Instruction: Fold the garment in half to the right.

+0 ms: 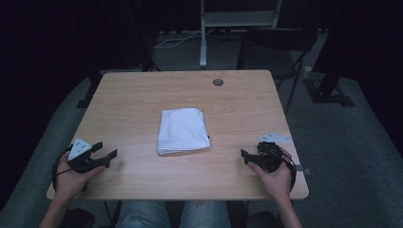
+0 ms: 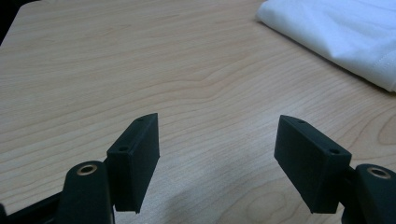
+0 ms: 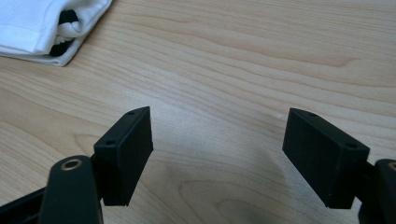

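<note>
On wooden table (image 1: 142,90), folded white cloth (image 1: 183,130) centred, both grippers' fingers (image 2: 135,158) released, apart from it.

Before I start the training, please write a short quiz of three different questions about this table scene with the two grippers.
1. True or false: the left gripper is closed on the folded white cloth.
2. Multiple choice: where does the cloth lie? A) at the far edge of the wooden table; B) near the middle, between the two grippers; C) under the right gripper.
3. Short answer: what small round thing sits in the table near its far edge?

Key:
1. False. Its jaws stand open over bare wood, apart from the cloth.
2. B.
3. A grey cable grommet.
</note>
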### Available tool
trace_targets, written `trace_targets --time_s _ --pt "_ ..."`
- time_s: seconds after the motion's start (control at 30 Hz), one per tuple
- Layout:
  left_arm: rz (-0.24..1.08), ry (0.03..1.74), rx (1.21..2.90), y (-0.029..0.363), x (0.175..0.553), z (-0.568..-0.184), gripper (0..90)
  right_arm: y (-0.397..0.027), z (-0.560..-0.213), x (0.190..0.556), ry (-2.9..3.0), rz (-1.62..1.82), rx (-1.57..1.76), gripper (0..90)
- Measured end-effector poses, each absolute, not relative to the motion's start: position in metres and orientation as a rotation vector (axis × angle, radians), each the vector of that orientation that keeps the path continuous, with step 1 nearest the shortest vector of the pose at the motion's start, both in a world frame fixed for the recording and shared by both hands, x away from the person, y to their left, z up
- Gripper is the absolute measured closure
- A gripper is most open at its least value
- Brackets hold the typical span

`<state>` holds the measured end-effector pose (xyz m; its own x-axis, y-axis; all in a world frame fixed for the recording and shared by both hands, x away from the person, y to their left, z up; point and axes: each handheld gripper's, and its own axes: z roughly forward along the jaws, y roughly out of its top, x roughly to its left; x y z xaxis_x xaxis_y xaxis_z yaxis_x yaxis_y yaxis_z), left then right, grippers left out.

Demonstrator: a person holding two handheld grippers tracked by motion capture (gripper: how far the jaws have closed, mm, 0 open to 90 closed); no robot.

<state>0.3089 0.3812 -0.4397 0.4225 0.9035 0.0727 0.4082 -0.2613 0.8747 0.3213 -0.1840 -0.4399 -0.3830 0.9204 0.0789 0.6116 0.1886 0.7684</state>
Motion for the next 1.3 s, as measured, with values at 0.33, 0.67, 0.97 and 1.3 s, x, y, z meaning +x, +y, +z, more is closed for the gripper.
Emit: trace_targets --time_s 0.33,0.67,0.97,1.3 --pt "0.757 1.121 1.847 0.381 0.308 -0.44 31.1 -0.192 -0.442 0.32 2.045 1.045 1.457 23.6" --pt "0.759 1.125 1.845 0.382 0.308 -0.44 31.1 -0.199 -0.446 0.318 2.013 1.053 1.475 23.5" --pt "0.78 1.121 1.844 0.381 0.306 -0.44 31.1 -0.201 -0.446 0.317 2.005 1.058 1.48 23.7" --pt "0.785 1.119 1.841 0.381 0.306 -0.44 31.1 -0.202 -0.446 0.317 1.998 1.067 1.488 23.7"
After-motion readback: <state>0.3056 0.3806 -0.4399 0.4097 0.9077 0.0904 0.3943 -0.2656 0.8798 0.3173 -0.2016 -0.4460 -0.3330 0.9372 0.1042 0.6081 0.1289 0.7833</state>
